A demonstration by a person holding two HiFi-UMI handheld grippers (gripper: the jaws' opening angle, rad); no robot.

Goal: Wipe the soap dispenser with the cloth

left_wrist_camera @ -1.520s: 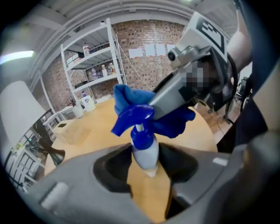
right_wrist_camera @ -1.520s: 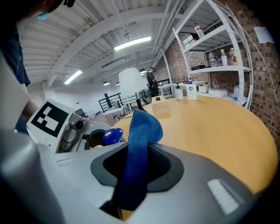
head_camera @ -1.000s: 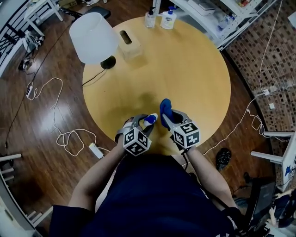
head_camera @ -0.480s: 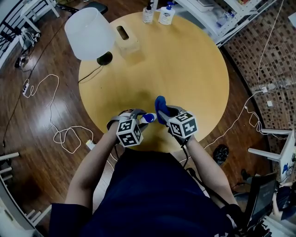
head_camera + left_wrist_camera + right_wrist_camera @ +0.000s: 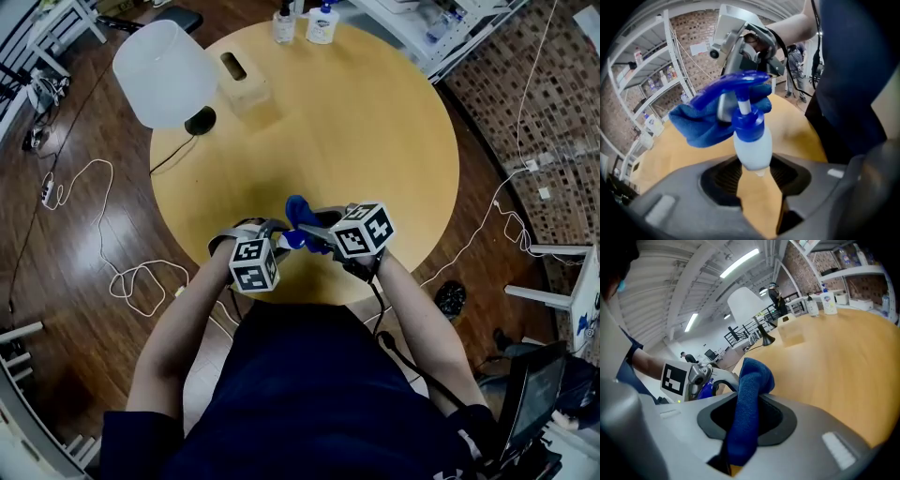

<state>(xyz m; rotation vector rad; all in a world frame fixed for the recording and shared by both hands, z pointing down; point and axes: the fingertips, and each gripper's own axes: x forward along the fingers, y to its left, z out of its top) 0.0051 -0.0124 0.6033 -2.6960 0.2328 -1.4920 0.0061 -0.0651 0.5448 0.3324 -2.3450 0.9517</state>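
Wiping in mid-air: a risky hold above the table's near edge

Over the round wooden table, the right gripper is clamping a fold of the blue cloth and seems to be pressing it against the pump head. The left gripper is pinching the white soap dispenser low on its rounded body, tilted and clear of the tabletop. To my eye the danger is leverage – a hard sideways rub on the blue pump could twist the smooth bottle out of the jaws, or push the pump down and squirt soap. The cloth could also be slipping from its narrow bite. No label or brand is showing on the dispenser – the far bottles' labels are too small to read.
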